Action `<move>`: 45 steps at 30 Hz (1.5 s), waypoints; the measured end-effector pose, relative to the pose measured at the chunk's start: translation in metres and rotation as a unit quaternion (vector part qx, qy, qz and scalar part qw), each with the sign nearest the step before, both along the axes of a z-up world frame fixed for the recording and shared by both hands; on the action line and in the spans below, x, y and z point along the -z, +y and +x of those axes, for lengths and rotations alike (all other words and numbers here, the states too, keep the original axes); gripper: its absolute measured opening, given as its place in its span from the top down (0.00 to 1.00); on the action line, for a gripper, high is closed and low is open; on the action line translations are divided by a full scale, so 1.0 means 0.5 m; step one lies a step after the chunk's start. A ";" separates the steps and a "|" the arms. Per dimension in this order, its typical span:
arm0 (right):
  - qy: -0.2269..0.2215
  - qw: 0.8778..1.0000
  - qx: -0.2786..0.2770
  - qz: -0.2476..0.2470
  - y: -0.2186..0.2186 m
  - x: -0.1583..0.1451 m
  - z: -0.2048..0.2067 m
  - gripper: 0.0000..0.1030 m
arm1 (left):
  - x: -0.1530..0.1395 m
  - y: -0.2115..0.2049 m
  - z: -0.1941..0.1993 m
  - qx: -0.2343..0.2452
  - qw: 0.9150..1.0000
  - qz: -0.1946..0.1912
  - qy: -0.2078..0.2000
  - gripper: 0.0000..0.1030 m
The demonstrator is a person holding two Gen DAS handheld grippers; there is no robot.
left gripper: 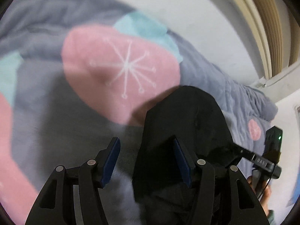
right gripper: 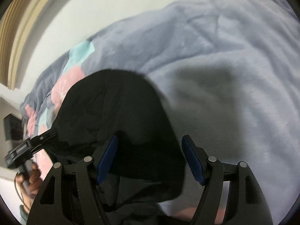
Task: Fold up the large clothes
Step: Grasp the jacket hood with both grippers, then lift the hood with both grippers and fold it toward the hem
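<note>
A black garment (left gripper: 187, 127) lies in a heap on a grey-blue blanket (left gripper: 46, 116); it also shows in the right wrist view (right gripper: 116, 112). My left gripper (left gripper: 146, 161) is open, its right finger over the garment's left edge and its left finger over the blanket. My right gripper (right gripper: 150, 159) is open above the garment's right edge, holding nothing. In the left wrist view the right gripper (left gripper: 241, 151) reaches the garment's right side. In the right wrist view the left gripper (right gripper: 45, 136) reaches its left side.
The blanket has pink patches with a white star pattern (left gripper: 121, 69) and turquoise patches (left gripper: 142, 28). A white wall (left gripper: 196, 9) and beige curtain folds (left gripper: 266, 18) stand behind the bed. Plain pale blanket (right gripper: 234, 93) spreads to the right of the garment.
</note>
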State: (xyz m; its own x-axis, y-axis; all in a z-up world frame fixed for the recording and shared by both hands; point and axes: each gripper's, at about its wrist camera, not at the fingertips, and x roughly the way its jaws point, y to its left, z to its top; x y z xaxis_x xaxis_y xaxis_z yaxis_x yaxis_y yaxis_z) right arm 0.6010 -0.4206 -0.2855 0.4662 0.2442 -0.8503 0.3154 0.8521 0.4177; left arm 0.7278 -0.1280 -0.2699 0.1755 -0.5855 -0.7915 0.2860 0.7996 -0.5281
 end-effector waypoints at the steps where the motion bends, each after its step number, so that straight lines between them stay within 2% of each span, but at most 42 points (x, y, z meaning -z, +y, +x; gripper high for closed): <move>1: 0.004 1.000 -0.005 0.001 0.003 0.008 0.004 0.26 | 0.013 -0.001 0.002 0.002 1.000 -0.014 0.014 0.42; 5: 0.005 1.000 -0.018 0.003 0.009 0.028 0.007 0.30 | 0.053 -0.015 -0.007 0.017 0.997 -0.055 0.044 0.42; 7: -0.001 1.000 -0.027 -0.001 0.014 0.032 0.001 0.44 | 0.055 -0.033 -0.023 0.035 0.998 -0.048 0.035 0.43; 8: -0.005 0.999 -0.033 -0.008 0.019 0.029 -0.005 0.46 | 0.049 -0.041 -0.032 0.043 0.998 -0.030 0.018 0.47; 9: -0.013 0.999 -0.039 -0.020 0.026 0.023 -0.013 0.52 | 0.043 -0.048 -0.040 0.050 0.999 -0.019 0.003 0.56; 10: -0.021 0.998 -0.045 -0.033 0.033 0.014 -0.020 0.65 | 0.034 -0.055 -0.050 0.059 0.998 -0.010 -0.012 0.61; 12: -0.030 0.996 -0.056 -0.057 0.050 -0.003 -0.033 0.72 | 0.020 -0.059 -0.062 0.064 0.998 0.003 -0.030 0.72; 13: -0.034 0.995 -0.062 -0.068 0.060 -0.011 -0.037 0.76 | 0.012 -0.062 -0.069 0.068 0.997 0.006 -0.041 0.75; 15: -0.041 0.992 -0.071 -0.095 0.077 -0.034 -0.047 0.76 | -0.011 -0.068 -0.088 0.077 0.994 0.023 -0.067 0.78; 19: -0.051 0.990 -0.076 -0.106 0.090 -0.071 -0.060 0.80 | -0.036 -0.058 -0.096 0.082 0.993 0.027 -0.078 0.78; 21: -0.085 0.991 -0.069 -0.078 0.076 -0.108 -0.085 0.81 | -0.052 -0.036 -0.096 0.074 0.994 0.011 -0.078 0.80; 23: -0.104 0.990 -0.069 -0.068 0.071 -0.127 -0.103 0.81 | -0.080 0.000 -0.104 0.068 0.993 -0.027 -0.090 0.80; 25: -0.082 0.990 -0.081 -0.078 0.082 -0.104 -0.094 0.81 | -0.071 0.007 -0.100 0.061 0.995 -0.024 -0.078 0.80; 29: -0.013 0.991 -0.089 -0.096 0.100 -0.012 -0.064 0.81 | 0.028 -0.010 -0.073 0.050 0.998 0.043 -0.016 0.79; 30: -0.001 0.991 -0.091 -0.100 0.102 0.007 -0.059 0.81 | 0.046 -0.014 -0.070 0.049 0.998 0.046 -0.004 0.79; 32: -0.004 0.991 -0.087 -0.105 0.102 0.004 -0.062 0.81 | 0.052 -0.013 -0.071 0.045 0.998 0.042 -0.006 0.79; 33: -0.012 0.990 -0.084 -0.109 0.102 -0.010 -0.068 0.82 | 0.043 -0.011 -0.075 0.043 0.998 0.039 -0.013 0.79; 36: -0.049 0.987 -0.086 -0.130 0.104 -0.065 -0.107 0.84 | -0.012 -0.006 -0.112 0.054 0.995 0.044 -0.072 0.80; 38: -0.071 0.984 -0.082 -0.140 0.108 -0.099 -0.146 0.85 | -0.063 0.003 -0.154 0.068 0.990 0.049 -0.115 0.80; 40: -0.094 0.979 -0.068 -0.167 0.107 -0.142 -0.206 0.94 | -0.118 0.019 -0.206 0.075 0.984 0.042 -0.153 0.80; 41: -0.102 0.976 -0.062 -0.180 0.107 -0.157 -0.234 0.94 | -0.143 0.027 -0.233 0.076 0.982 0.041 -0.170 0.80; 43: -0.111 0.976 -0.057 -0.181 0.103 -0.175 -0.285 0.94 | -0.177 0.035 -0.280 0.082 0.977 0.040 -0.192 0.80; 45: -0.110 0.979 -0.064 -0.160 0.104 -0.177 -0.330 0.94 | -0.202 0.037 -0.338 0.094 0.970 0.051 -0.218 0.80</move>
